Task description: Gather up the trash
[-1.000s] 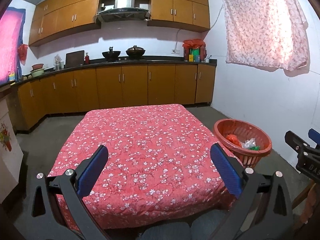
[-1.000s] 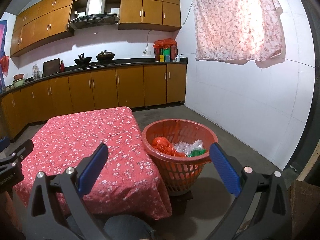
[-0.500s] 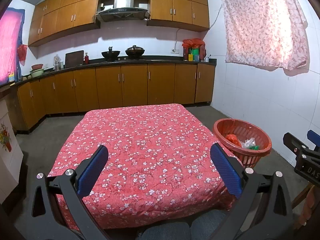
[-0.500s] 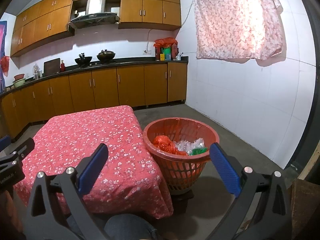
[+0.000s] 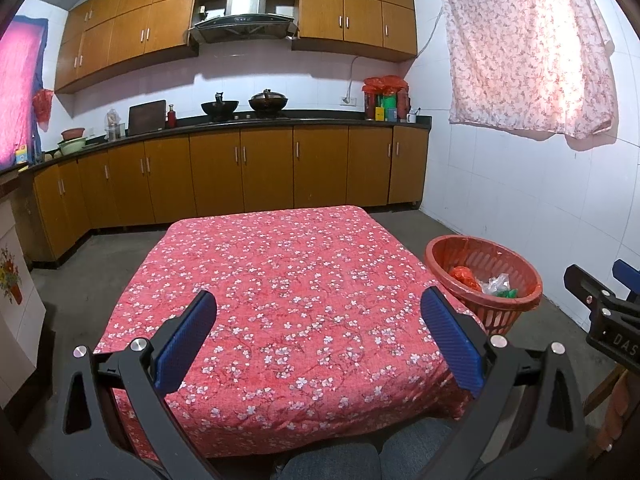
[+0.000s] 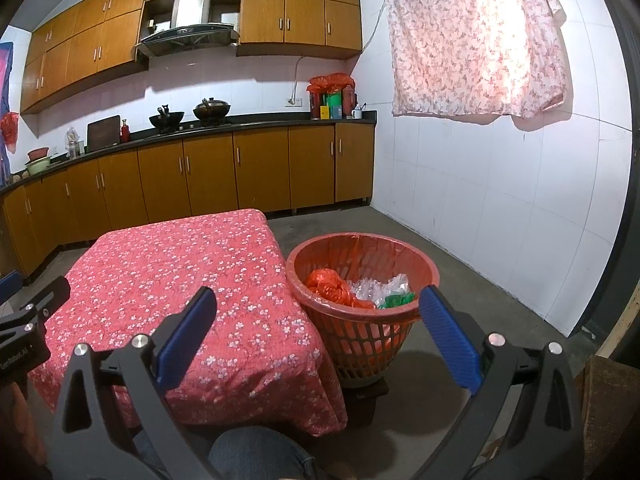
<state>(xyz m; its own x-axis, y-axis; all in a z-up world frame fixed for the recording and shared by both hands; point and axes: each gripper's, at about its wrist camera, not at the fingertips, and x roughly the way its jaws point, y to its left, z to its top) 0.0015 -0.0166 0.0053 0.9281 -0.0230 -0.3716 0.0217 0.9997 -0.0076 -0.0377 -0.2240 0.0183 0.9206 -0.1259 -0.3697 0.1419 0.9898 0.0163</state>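
Left gripper [image 5: 318, 334] and right gripper [image 6: 316, 330] – both released, holding nothing. Basket [image 6: 424, 266] with trash [image 6: 332, 286] stands just beside the table [image 6: 168, 264] right edge

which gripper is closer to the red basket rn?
Right. The right gripper is open just in front of the basket; the left gripper, also open, faces the table, basket off to its right.
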